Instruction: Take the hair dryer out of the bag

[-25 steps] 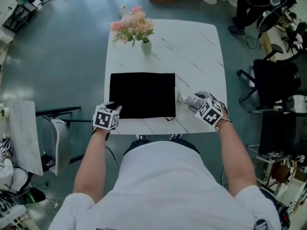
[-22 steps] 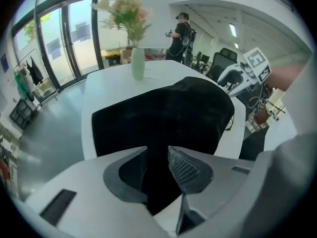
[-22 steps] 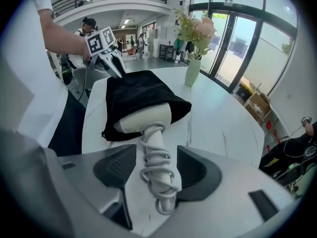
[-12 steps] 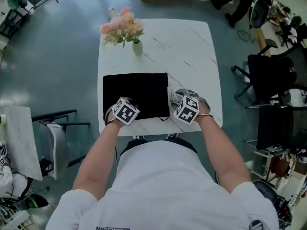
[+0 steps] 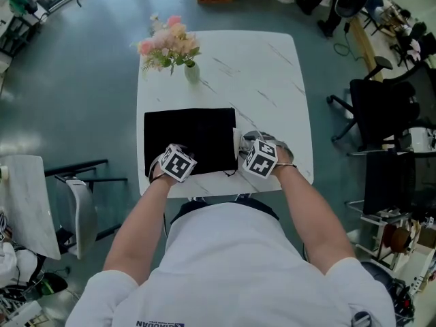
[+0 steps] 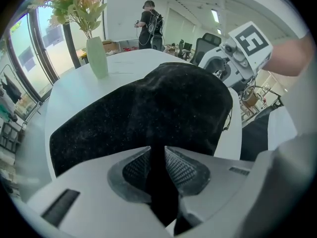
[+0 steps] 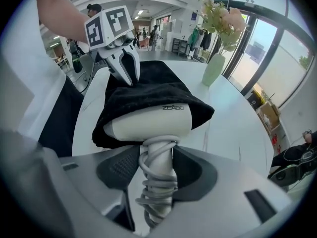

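A black fabric bag [image 5: 191,135] lies flat on the white table [image 5: 272,80]. At its right, open end a white hair dryer [image 7: 148,123] pokes out, its body half covered by the bag [image 7: 148,90]. Its handle [image 7: 159,177] is wrapped in grey cord. My right gripper [image 7: 157,162] has just been closing, and its pads now press that handle from both sides. My left gripper [image 6: 158,157] has also been closing and pinches a fold of the bag [image 6: 148,108] at its near edge. In the head view the left gripper [image 5: 178,157] and right gripper [image 5: 255,152] sit close together.
A pale green vase of pink flowers [image 5: 191,70] stands behind the bag, towards the far left of the table. Black office chairs [image 5: 381,107] stand to the right of the table and a white chair [image 5: 75,196] to the left. The table's near edge is just below both grippers.
My left gripper has moved right from the bag's left corner onto its near edge. My right gripper has moved left onto the dryer's handle. Both sit lower than before.
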`<state>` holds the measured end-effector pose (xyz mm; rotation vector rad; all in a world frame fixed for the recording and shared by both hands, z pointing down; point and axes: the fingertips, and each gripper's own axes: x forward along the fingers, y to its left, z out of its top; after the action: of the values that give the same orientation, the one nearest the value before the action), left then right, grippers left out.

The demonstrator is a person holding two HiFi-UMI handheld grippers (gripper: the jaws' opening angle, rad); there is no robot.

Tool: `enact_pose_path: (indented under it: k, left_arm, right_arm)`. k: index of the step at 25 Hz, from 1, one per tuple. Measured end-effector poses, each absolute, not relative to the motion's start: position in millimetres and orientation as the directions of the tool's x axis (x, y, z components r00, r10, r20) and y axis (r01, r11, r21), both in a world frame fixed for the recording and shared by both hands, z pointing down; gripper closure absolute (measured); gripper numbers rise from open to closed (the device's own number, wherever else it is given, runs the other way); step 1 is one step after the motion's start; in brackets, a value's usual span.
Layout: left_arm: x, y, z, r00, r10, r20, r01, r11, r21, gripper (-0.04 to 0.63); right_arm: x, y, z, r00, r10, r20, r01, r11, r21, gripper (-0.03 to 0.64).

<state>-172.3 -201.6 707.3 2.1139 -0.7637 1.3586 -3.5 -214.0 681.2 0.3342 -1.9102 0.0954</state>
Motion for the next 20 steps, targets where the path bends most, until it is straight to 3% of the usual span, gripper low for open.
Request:
enact_pose_path:
  k: [6,20]
  left_arm:
    - [-173,-204,704,0.339,-0.178,0.924,-0.694,-0.711,0.117,0.499]
    - [-174,-206,706,0.329,-0.194,0.924,-0.717,-0.689,0.11,0.5]
  right_arm:
    - [3,-212,676,-0.337,-0.194,0.921,-0.305,0.948,0.088,0.402]
    - [89,-223,663,-0.312,-0.337,0.888,-0.575,0.811,0.106,0.407]
